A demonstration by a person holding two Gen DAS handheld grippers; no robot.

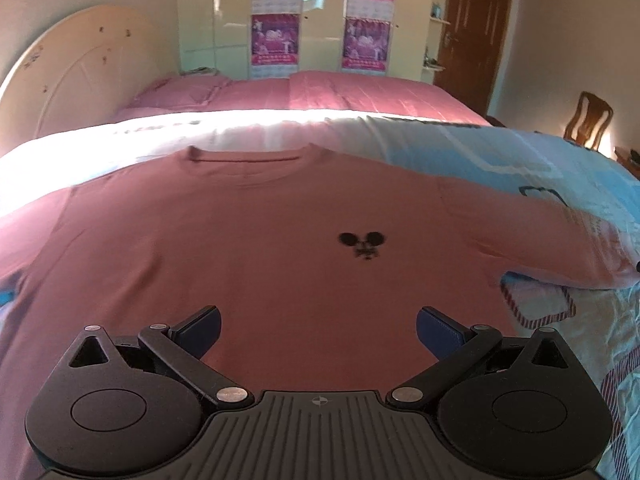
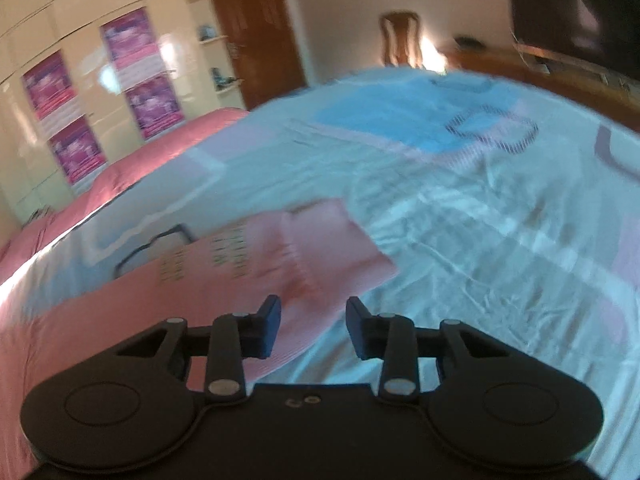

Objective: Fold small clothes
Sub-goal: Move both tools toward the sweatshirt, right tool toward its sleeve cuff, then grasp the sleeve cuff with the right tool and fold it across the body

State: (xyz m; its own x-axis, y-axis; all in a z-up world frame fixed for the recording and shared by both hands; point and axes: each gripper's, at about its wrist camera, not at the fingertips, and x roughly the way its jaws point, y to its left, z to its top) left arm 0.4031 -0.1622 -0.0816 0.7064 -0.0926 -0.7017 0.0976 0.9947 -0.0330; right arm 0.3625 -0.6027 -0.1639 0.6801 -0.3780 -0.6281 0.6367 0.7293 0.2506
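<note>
You are looking at a dusty-pink sweatshirt (image 1: 256, 240) with a small black mouse-head print (image 1: 361, 245) on its chest and rows of dark lettering on its sleeve (image 2: 248, 256). The bed sheet (image 2: 460, 216) beneath is pale blue-white with blue patches, pink blocks and dark striped outlines. Both tongs are black with blue pads (image 1: 434, 330).

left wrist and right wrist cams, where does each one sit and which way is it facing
Left wrist: sits on the left gripper, angled down over the pink shirt toward headboard and wardrobe; both fingers show, spread, nothing between.
Right wrist: sits on the right gripper, tilted, aimed down along the shirt's sleeve across the bedsheet toward a chair; fingers narrower, gap visible, sleeve edge beneath.
Shared: shirt, bedsheet, postered wardrobe, brown door, chair.
</note>
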